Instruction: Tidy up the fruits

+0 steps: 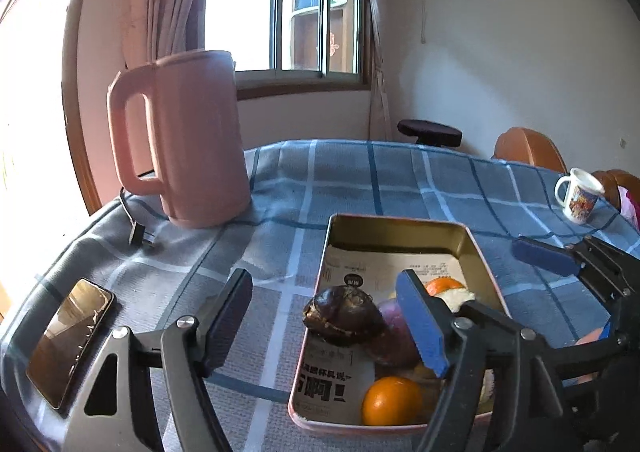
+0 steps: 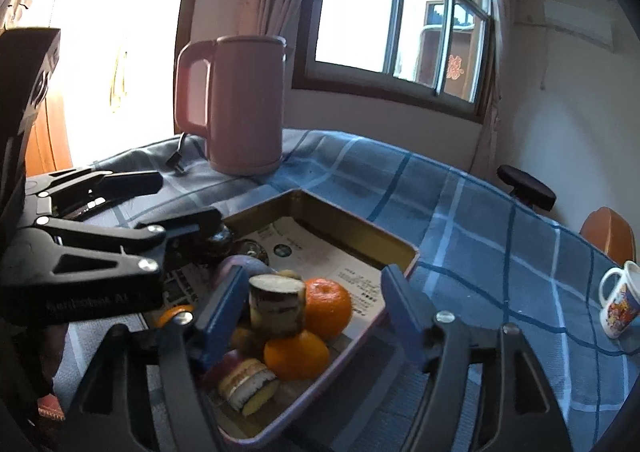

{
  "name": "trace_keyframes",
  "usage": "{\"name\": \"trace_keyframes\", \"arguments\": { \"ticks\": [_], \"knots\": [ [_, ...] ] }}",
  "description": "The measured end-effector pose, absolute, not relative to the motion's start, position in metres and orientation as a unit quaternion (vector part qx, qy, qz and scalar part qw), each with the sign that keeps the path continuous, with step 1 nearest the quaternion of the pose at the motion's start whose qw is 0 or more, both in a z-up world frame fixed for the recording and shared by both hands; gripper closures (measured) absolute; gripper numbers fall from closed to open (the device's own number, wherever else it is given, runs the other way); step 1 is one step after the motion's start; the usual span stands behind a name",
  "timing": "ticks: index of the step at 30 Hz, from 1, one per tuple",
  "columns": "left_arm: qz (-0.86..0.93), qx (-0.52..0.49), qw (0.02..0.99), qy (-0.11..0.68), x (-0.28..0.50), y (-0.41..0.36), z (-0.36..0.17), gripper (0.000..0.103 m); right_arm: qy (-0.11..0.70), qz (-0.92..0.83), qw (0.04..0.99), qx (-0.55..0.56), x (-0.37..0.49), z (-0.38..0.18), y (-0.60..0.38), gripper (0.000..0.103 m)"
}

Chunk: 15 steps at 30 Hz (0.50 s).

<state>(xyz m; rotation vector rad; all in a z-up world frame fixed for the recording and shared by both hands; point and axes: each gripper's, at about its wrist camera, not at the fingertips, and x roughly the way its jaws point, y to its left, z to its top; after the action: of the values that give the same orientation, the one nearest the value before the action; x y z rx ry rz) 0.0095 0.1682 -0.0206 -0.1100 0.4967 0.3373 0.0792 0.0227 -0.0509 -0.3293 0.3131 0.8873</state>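
A gold metal tray (image 1: 400,230) lined with printed paper sits on the blue plaid tablecloth; it also shows in the right wrist view (image 2: 352,230). It holds a dark brown fruit (image 1: 340,314), a purple fruit (image 1: 394,336), oranges (image 1: 390,400) (image 2: 328,306) (image 2: 296,356) and cut cylinder pieces (image 2: 276,302) (image 2: 248,384). My left gripper (image 1: 324,324) is open, its fingers straddling the tray's near left corner and the dark fruit. My right gripper (image 2: 312,316) is open above the tray's fruit pile, holding nothing.
A pink kettle (image 1: 188,139) with its cord and plug (image 1: 138,234) stands at the back left. A phone (image 1: 72,336) lies at the left table edge. A white printed mug (image 1: 580,195) stands at the right, with chairs (image 1: 528,149) behind the table.
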Motion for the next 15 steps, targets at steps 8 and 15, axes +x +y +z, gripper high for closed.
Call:
{"name": "trace_keyframes", "arguments": {
  "ticks": [8,15],
  "knots": [
    [0.157,-0.065,0.961,0.22,-0.001,0.163,-0.005,0.027,0.13,0.387,0.905,-0.118,0.078,-0.031,-0.015,0.016],
    [0.149,-0.058,0.964,0.215,-0.005,0.153,0.001,0.026,0.105,0.365,0.92,-0.102,0.069,-0.016,-0.036,0.009]
  ]
}}
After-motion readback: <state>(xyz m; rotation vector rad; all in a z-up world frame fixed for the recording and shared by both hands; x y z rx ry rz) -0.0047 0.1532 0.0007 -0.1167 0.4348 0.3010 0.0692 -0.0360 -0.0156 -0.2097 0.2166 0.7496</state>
